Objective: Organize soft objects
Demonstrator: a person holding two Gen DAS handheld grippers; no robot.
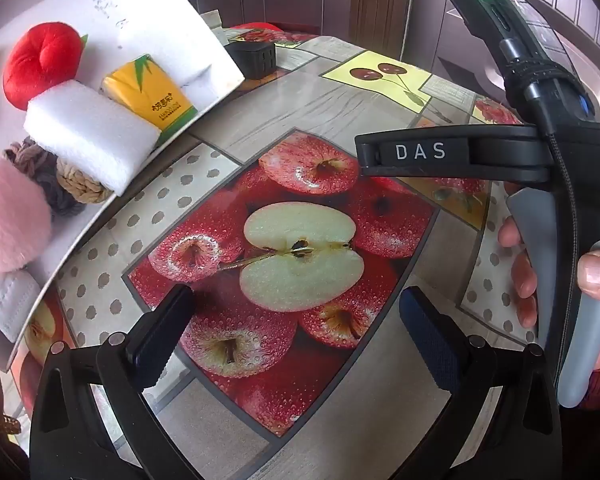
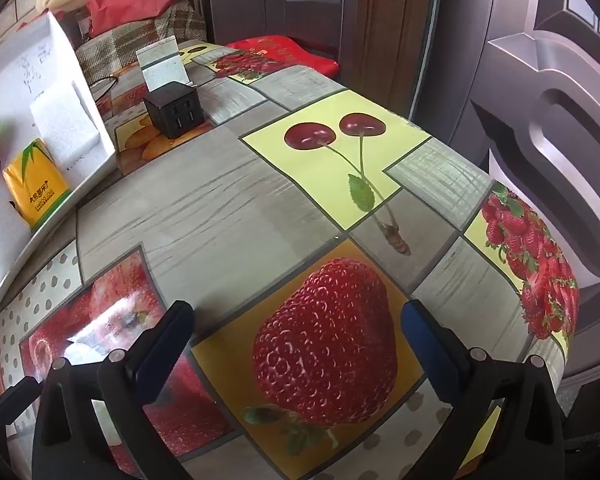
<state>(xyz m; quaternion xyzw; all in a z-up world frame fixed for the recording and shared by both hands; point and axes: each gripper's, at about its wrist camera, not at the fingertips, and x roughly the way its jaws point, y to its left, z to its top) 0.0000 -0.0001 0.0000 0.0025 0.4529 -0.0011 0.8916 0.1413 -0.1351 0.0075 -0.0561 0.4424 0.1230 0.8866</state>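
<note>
The white tray (image 1: 220,92) sits at the far left of the fruit-print table (image 1: 320,100), and all the soft things are in it, crowded toward its near edge. That crowding is the main risk: the near white foam block (image 1: 96,140) leans over the rim, so a careless reach could tip it onto the table, and the pink fluffy piece (image 1: 8,216) beside it could be pushed out the same way. A pinch on the foam could also crush it or let it slip.

Both tools hold nothing. The left gripper (image 1: 296,324) hovers over the apple print with its jaws spread wide; the right gripper (image 2: 296,336) is likewise spread, over the strawberry print.

Counted, largest first: one tray, two foam blocks (the second (image 2: 66,128) lies farther back), one pink fluffy piece, one red plush fruit (image 1: 40,64), one yellow tissue pack (image 1: 152,92), one knitted bundle (image 1: 60,180), possibly two pieces, since it is half hidden. A black cube (image 2: 174,114) stands beyond the tray.
</note>
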